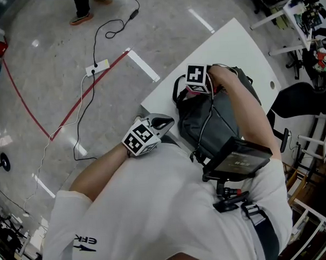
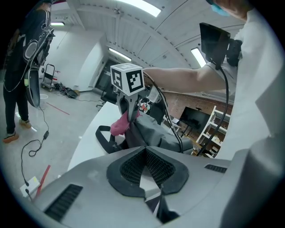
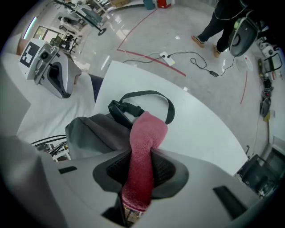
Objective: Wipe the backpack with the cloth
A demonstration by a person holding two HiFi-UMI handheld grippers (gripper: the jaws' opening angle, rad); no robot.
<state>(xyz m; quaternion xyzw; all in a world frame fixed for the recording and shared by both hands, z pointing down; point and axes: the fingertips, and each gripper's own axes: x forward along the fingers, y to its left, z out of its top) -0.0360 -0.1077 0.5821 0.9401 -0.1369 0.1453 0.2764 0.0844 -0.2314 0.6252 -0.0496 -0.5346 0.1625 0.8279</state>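
Observation:
A grey backpack [image 1: 216, 119] lies on the white table [image 1: 240, 42], its black strap loop [image 3: 147, 95] toward the table's edge. My right gripper [image 3: 141, 153] is shut on a pink cloth [image 3: 144, 142], whose free end rests on the top of the backpack [image 3: 93, 133] by the strap. In the left gripper view the same cloth [image 2: 120, 124] hangs from the right gripper [image 2: 129, 116] against the backpack [image 2: 156, 133]. My left gripper [image 1: 165, 121] is off the bag, near the table's front edge, its pads [image 2: 133, 167] meeting at the tips with nothing between them.
A person [image 2: 18, 67] stands on the floor beyond the table. A power strip [image 1: 97, 66] with cables and a red floor line [image 1: 27, 106] lie to the left. Shelving and chairs [image 1: 304, 18] stand to the right. A black device [image 1: 237, 161] hangs on my chest.

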